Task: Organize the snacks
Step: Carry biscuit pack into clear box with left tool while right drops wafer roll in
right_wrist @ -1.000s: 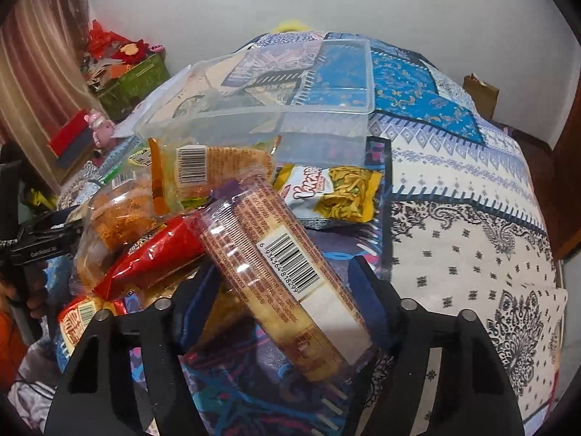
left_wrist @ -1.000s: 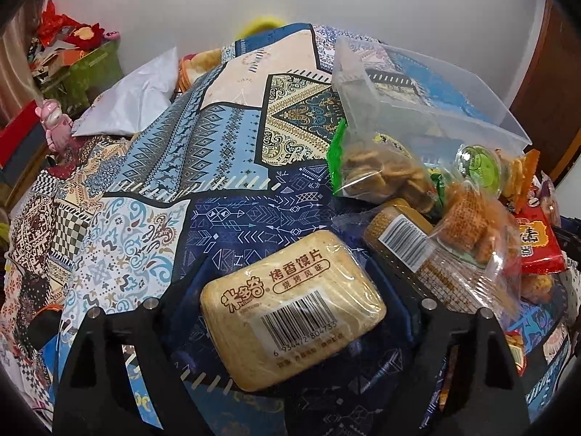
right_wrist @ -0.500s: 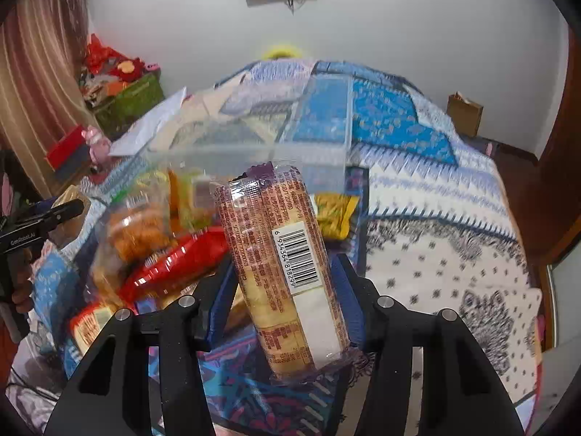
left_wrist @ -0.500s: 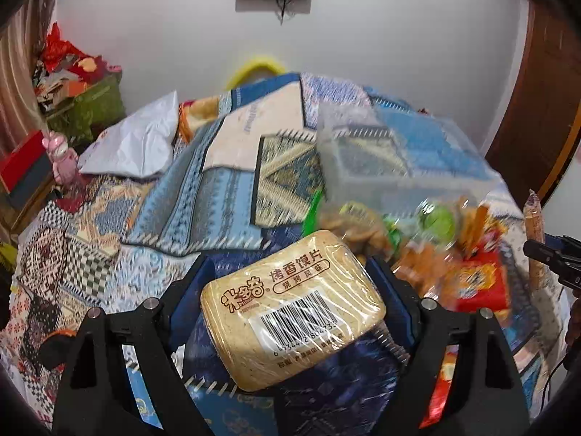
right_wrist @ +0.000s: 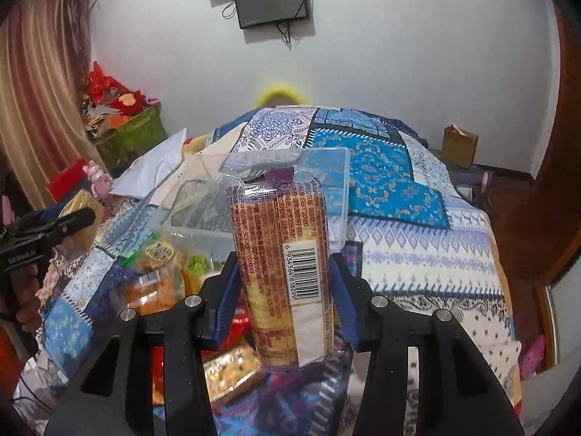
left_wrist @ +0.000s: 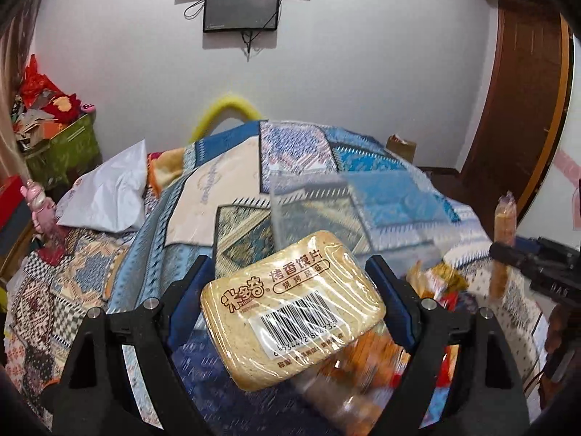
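Clear film wraps both snacks that are held above a patterned quilt [right_wrist: 417, 196] on a bed; in the left wrist view, a flat tan pack of toasted bun slices [left_wrist: 292, 303], barcode upward, is clamped between the blue-padded jaws of the left gripper [left_wrist: 290, 290], gripped across its width and tilted; in the right wrist view, a tall sleeve of biscuits [right_wrist: 283, 269] is held upright, the jaws of the right gripper [right_wrist: 283, 290] closed on its lower half; a clear plastic bin [right_wrist: 261, 196] is seen on the quilt just beyond the sleeve, and a loose heap of snack bags [right_wrist: 159, 272] lies in front of it, near the grippers; a dark screen [right_wrist: 272, 0] is mounted on the white wall behind. Both packs are judged to be bound for the bin, which looks mostly unfilled. Slippage is the main risk, since the film is glossy and the sleeve is gripped low, so it could be tipped or twisted out by a quick swing; too hard a squeeze could crush the brittle contents; the light bin could be nudged across the soft quilt if its rim is struck; with both grippers converging on one opening, a collision is also possible.
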Tool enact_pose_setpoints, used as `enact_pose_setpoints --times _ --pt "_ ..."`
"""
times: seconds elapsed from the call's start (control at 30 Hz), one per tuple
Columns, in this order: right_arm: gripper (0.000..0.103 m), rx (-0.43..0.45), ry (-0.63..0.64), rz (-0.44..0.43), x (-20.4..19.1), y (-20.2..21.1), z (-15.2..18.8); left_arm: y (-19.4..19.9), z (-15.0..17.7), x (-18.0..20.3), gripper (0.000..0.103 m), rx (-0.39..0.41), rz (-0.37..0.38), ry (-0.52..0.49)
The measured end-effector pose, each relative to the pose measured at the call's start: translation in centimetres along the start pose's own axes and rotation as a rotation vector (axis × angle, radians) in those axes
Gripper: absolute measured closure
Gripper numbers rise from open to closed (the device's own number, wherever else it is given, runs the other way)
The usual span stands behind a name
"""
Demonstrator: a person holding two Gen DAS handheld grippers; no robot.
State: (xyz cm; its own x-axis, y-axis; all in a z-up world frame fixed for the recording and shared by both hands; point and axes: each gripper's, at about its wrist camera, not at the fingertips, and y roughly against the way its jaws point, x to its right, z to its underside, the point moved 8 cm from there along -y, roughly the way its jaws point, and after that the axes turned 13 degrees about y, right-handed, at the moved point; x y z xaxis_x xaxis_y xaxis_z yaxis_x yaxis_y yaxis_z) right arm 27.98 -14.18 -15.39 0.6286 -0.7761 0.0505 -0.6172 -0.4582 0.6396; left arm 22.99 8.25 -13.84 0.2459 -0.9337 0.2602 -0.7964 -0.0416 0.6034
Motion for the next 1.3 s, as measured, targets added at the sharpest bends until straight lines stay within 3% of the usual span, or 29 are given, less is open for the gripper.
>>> enact_pose_setpoints --times 0.23,0.47,0.87,1.3 --pt "0.059 0.065 0.001 0.023 1.0 0.0 -3.6 -1.9 -3.3 1.5 0.018 0.041 0.004 -0.009" --pt "0.059 0.086 -0.011 0.032 1.9 -2.2 -6.4 -4.6 -4.6 2.5 0.018 0.017 0.008 -0.018" --pt "0.059 -0.007 -0.025 0.025 2.1 -9.0 -6.2 -11.5 -4.2 4.6 0.018 -0.091 0.019 -0.046" --pt "0.059 -0.164 0.03 0.001 1.4 -12.8 -3.4 -18.9 -1.7 5.2 0.018 -0.246 -0.057 -0.067"
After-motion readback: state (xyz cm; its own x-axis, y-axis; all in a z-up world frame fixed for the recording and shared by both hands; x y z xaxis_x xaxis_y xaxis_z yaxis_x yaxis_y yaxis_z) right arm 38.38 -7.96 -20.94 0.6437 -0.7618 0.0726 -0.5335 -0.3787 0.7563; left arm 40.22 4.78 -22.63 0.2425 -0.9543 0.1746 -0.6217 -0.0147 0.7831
